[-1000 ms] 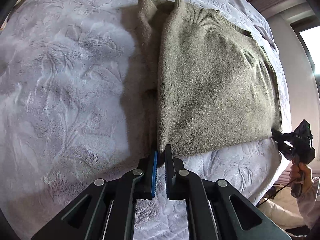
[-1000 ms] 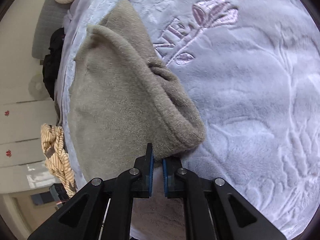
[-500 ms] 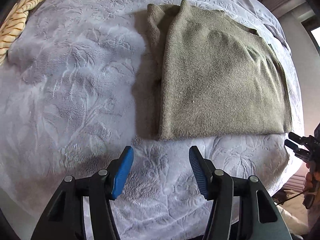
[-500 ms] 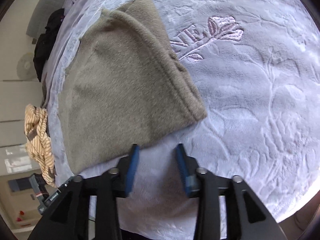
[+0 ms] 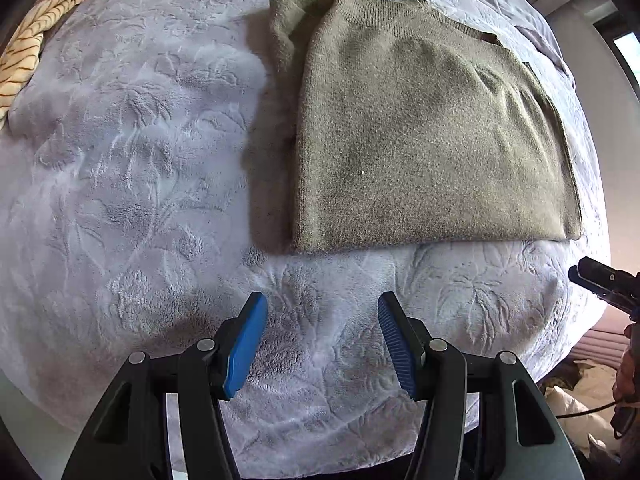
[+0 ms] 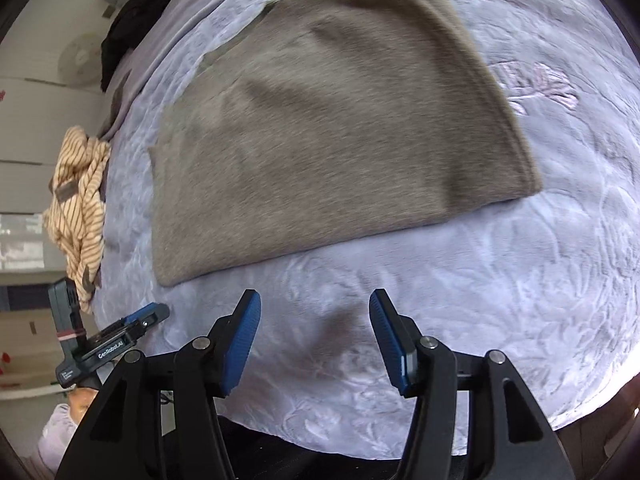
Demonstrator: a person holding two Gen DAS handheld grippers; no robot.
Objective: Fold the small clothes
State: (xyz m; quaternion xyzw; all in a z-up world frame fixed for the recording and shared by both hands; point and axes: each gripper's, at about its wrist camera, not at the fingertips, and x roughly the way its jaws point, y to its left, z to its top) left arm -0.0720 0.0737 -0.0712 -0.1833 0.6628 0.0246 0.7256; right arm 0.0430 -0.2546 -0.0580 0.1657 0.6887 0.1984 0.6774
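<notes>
Olive knit garment lies folded flat on the lavender embossed blanket; left gripper hovers just near of its near edge, jaws apart and empty; right gripper, jaws just opening wider, holds nothing; striped cloth sits far left

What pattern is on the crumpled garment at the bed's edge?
Cream with thin brown stripes; clearest in the right wrist view.

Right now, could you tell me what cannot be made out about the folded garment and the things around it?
- Olive sweater: right wrist view, knit blurred by motion.
- Its sleeves: both views, hidden under the top layer.
- Striped cloth: left wrist view, cut by the edge.
- Blanket embroidery: right wrist view, lettering blurred.
</notes>
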